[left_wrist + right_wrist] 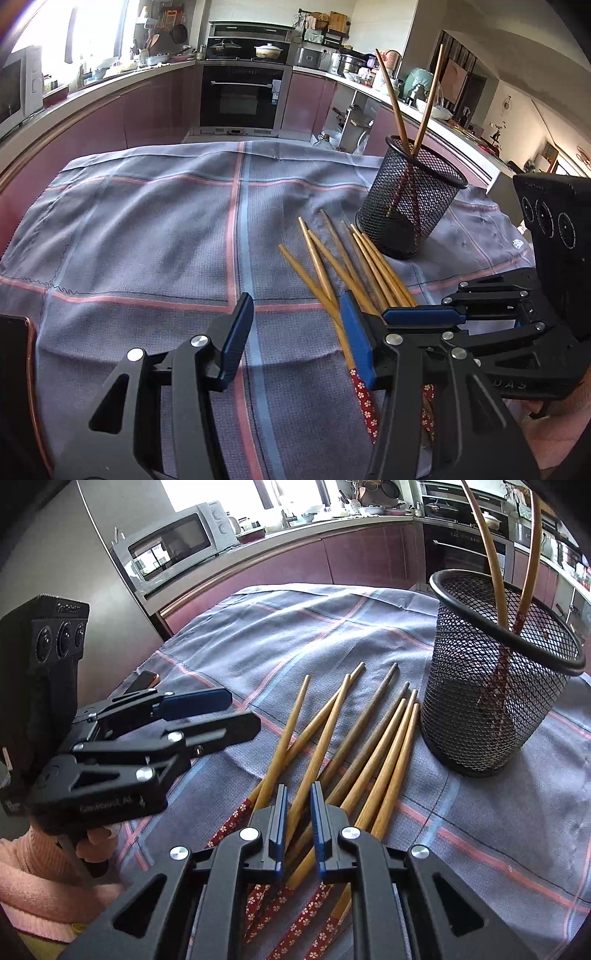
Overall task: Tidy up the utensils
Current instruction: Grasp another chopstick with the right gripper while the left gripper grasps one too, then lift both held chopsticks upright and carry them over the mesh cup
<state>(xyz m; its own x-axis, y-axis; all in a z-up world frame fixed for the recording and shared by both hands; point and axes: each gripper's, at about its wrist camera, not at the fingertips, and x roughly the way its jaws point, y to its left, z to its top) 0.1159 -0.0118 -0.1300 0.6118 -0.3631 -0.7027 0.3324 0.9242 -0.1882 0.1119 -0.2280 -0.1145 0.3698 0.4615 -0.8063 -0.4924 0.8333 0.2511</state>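
- Right gripper (298, 827) points steeply down into the loose pile of chopsticks (354, 746); its blue pads have drawn close around a single wooden shaft that runs up between them, with a thin sliver of gap on each side, so contact looks near but not certain.
- Left gripper (295, 332) hangs with its jaws well apart and nothing in them, just beside the pile on the side away from the holder, tilted down over the plaid cloth (147, 229).
- A hand (94, 843) in a pink sleeve wraps the left tool's handle, wrist angled toward the table.
- Pile lies fanned on the cloth, thin tips toward the mesh holder (495, 701), patterned red ends under the right tool.
- Holder stands upright just beyond the tips, with two chopsticks already leaning inside.
- Step, as I judge it: picking one stick for the holder. Next calls for a firm pinch, a lift clear of its neighbours, then tipping it upright above the rim.
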